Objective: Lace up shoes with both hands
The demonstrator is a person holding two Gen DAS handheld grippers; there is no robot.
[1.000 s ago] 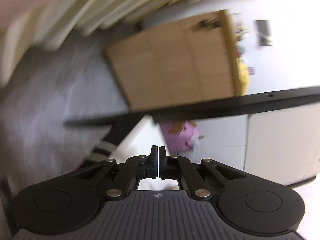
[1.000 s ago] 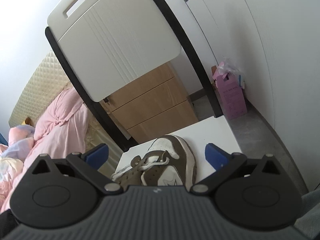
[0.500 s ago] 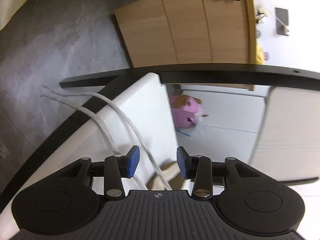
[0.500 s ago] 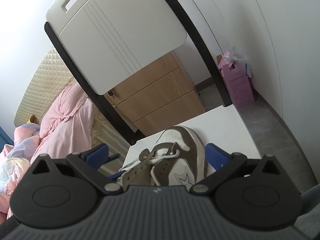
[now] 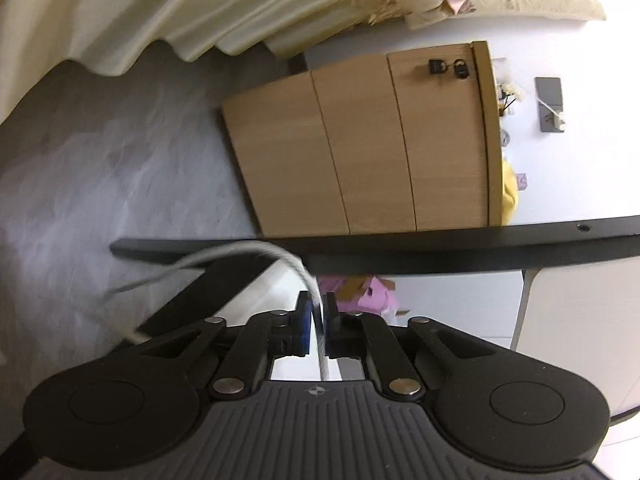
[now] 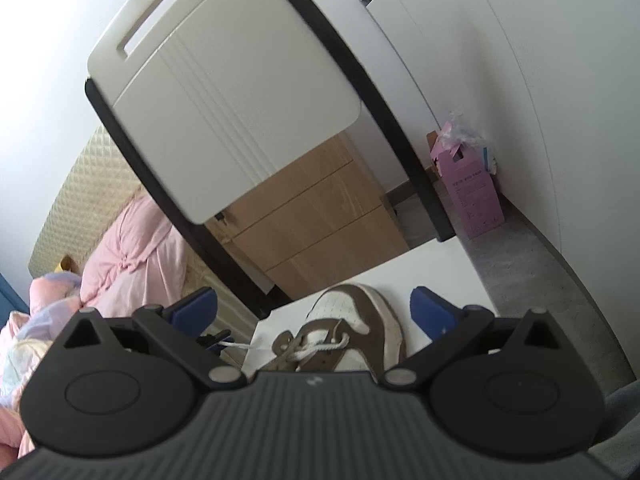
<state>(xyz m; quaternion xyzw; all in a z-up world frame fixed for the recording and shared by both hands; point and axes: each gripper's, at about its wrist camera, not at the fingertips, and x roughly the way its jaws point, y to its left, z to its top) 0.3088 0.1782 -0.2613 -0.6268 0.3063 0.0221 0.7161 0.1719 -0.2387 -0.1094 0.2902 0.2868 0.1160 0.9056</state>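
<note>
- Left wrist view: your left gripper (image 5: 316,322) has just been closing, and its jaws are now clamped on the white shoelace (image 5: 280,256), which runs up between the blue pads, arcs over and trails off to the left (blurred there).
- Past the fingers you look across a black bar (image 5: 400,246) at a wooden drawer cabinet (image 5: 360,148), grey floor (image 5: 100,168) and the pale bed skirt (image 5: 160,12).
- Right wrist view: your right gripper (image 6: 314,308) stands wide open, holding nothing.
- The brown-and-white shoe (image 6: 352,332) sits on the white table (image 6: 432,268), between and just beyond the open fingers, toe pointing away from you.
- A strand of lace leads from the eyelets off to the left, to a small dark tip there (probably your other gripper; I cannot tell for sure).
- Behind the shoe stands a white chair back (image 6: 224,92), with a pink box (image 6: 472,196) against the wall.
</note>
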